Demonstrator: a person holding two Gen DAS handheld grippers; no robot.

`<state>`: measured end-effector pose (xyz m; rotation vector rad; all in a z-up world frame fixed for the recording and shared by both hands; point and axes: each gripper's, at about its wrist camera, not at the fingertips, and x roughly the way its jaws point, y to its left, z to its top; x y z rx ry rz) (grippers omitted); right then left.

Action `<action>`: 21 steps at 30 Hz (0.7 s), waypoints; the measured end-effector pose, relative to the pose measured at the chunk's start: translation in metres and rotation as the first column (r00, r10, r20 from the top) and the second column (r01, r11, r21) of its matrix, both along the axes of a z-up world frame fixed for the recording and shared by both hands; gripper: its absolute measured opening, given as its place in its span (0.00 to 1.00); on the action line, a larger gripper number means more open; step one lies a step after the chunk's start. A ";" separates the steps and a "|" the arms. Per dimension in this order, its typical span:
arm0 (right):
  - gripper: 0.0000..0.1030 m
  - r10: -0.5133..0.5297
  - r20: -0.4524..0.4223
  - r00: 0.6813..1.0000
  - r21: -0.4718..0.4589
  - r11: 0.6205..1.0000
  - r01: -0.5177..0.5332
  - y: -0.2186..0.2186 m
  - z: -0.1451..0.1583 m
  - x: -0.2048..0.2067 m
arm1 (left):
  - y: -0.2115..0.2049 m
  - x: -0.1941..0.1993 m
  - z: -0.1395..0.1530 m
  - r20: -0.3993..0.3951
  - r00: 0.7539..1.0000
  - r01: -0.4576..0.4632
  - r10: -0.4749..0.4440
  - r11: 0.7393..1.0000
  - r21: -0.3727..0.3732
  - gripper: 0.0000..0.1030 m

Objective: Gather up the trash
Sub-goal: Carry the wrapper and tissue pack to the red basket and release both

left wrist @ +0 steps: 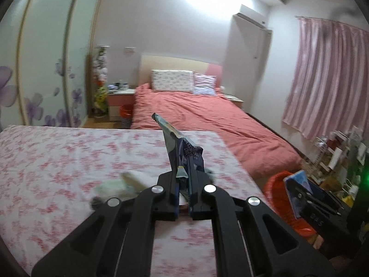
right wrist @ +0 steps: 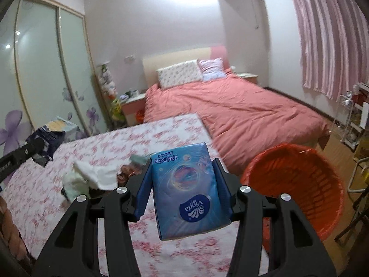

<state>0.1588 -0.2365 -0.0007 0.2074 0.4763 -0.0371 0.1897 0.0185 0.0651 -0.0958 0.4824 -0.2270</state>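
Observation:
My left gripper is shut on a dark blue snack wrapper that sticks up above the floral-covered table. My right gripper is shut on a blue tissue pack, held between its blue pads above the table's right part. An orange basket stands on the floor just right of the table; in the left wrist view the orange basket shows behind the right gripper with its blue tissue pack. In the right wrist view the left gripper holds the wrapper at far left.
Crumpled white tissue and pale green paper lie on the table with a brown item. A bed with a salmon cover lies beyond. A wardrobe stands left, a cluttered shelf right, below pink curtains.

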 end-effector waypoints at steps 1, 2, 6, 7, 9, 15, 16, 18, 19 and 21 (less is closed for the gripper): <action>0.49 -0.013 0.005 1.000 0.003 1.000 0.013 -0.005 0.000 0.000 | -0.009 0.000 0.000 0.000 1.000 0.020 -0.020 1.000 -0.002 0.06; 0.49 -0.028 0.011 1.000 0.007 1.000 0.028 -0.012 0.001 -0.001 | -0.018 -0.001 0.000 0.000 0.999 0.042 -0.042 0.999 -0.005 0.06; 0.49 -0.104 0.034 0.994 0.031 0.994 0.103 -0.041 0.002 -0.006 | -0.054 0.001 -0.004 -0.005 0.993 0.119 -0.119 0.993 -0.014 0.06; 0.49 -0.125 0.039 0.991 0.043 0.991 0.123 -0.051 0.001 -0.006 | -0.065 0.002 -0.006 -0.009 0.989 0.144 -0.144 0.989 -0.018 0.06; 0.49 -0.158 0.043 0.987 0.054 0.986 0.156 -0.065 0.000 -0.007 | -0.082 0.005 -0.011 -0.018 0.983 0.182 -0.183 0.983 -0.023 0.06; 0.49 -0.244 0.041 0.969 0.104 0.966 0.238 -0.108 -0.011 -0.006 | -0.144 0.006 -0.023 -0.035 0.952 0.304 -0.305 0.952 -0.029 0.06; 0.49 -0.254 0.041 0.966 0.109 0.963 0.248 -0.113 -0.013 -0.006 | -0.156 0.007 -0.026 -0.039 0.944 0.327 -0.328 0.945 -0.030 0.06; 0.50 -0.278 0.039 0.960 0.124 0.954 0.272 -0.126 -0.018 -0.005 | -0.171 0.009 -0.030 -0.044 0.932 0.358 -0.359 0.933 -0.028 0.06; 0.50 -0.289 0.037 0.957 0.137 0.950 0.281 -0.134 -0.020 -0.004 | -0.180 0.010 -0.032 -0.047 0.927 0.372 -0.373 0.928 -0.025 0.06; 0.50 -0.303 0.033 0.952 0.150 0.944 0.295 -0.142 -0.025 -0.003 | -0.201 0.014 -0.040 -0.056 0.912 0.405 -0.406 0.914 -0.020 0.06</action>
